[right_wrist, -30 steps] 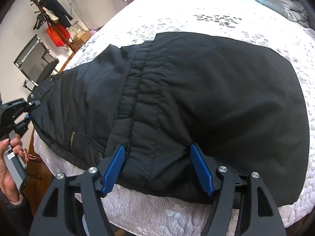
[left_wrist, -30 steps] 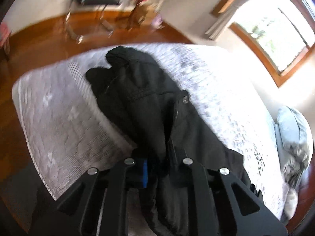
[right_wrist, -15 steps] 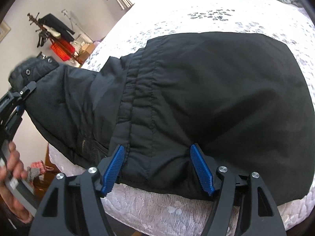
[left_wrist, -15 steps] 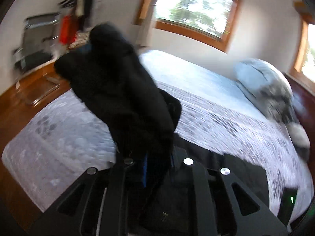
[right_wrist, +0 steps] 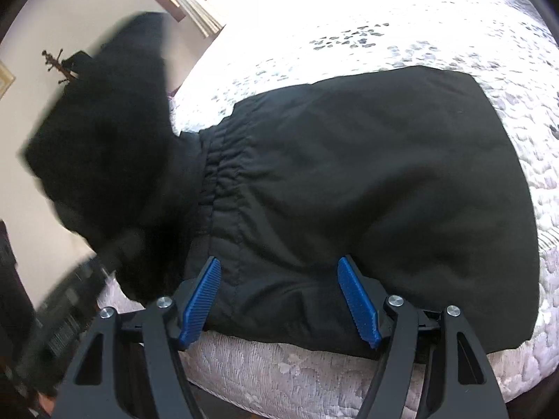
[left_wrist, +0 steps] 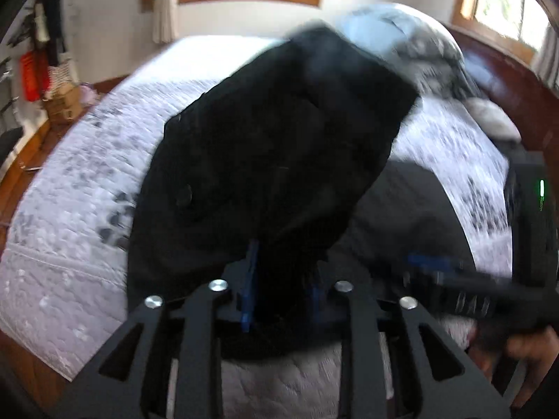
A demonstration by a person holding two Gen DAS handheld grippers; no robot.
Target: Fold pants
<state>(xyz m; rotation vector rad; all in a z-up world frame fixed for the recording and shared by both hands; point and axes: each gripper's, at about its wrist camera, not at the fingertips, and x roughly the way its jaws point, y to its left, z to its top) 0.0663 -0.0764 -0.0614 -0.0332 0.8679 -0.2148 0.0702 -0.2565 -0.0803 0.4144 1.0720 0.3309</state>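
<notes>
The black padded pants [right_wrist: 367, 188] lie across the near edge of the quilted white bed [right_wrist: 401, 35], and their waistband end, which a second ago trailed flat toward the far left, has been swung up and over toward the folded right part. The left gripper [left_wrist: 283, 289] has that bunched, matte fabric between its blue pads as its jaws are opening, so the fold looks about to be dropped. The right gripper [right_wrist: 279, 300] hovers spread wide over the elastic-gathered seam, pinching nothing.

No readable text, labels, brands or numbers anywhere.
</notes>
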